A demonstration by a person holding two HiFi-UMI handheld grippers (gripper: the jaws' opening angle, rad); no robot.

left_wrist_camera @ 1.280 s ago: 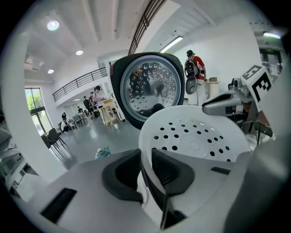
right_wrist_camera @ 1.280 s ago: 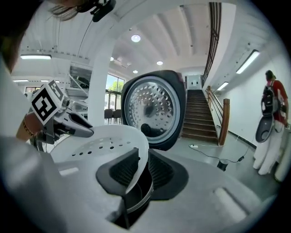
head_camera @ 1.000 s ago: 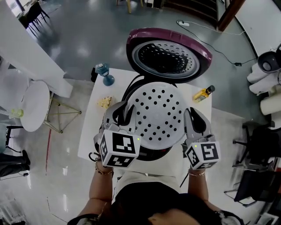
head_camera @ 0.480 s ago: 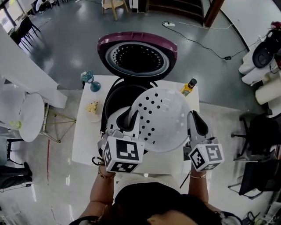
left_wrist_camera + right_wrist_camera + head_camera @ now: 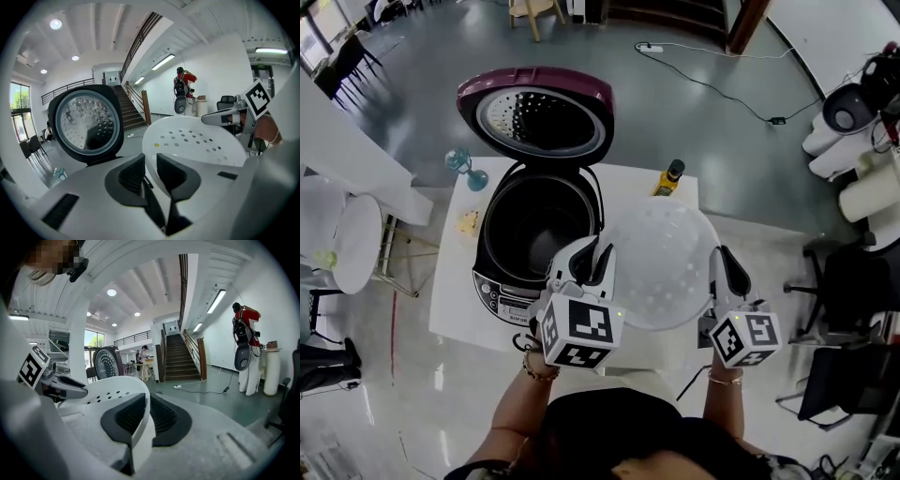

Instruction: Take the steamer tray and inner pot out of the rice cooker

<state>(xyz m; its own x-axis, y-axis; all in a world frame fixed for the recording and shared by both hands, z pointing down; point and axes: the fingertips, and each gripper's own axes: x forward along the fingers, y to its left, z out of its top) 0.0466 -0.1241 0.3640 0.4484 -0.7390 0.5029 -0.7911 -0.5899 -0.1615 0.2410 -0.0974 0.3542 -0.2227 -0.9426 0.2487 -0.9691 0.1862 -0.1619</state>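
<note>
Two grips on one steamer tray [image 5: 661, 267], held off to the side of the rice cooker [image 5: 502, 281].

Left claw [image 5: 598, 258] is clenched on the white perforated tray's left rim and right claw [image 5: 727, 265] is clenched on its right rim, with the rim edge running between each pair of jaws, so the tray hangs in the air between the two. The cooker stands just left of the left claw and a little beyond it, on the white surface [image 5: 450, 300]. Its dark inner pot [image 5: 539, 220] is seated inside and its maroon lid [image 5: 534, 112] is tipped open at the far side. Ahead of both claws, past the tray's far edge, a yellow bottle [image 5: 667, 178] sits on the surface.
</note>
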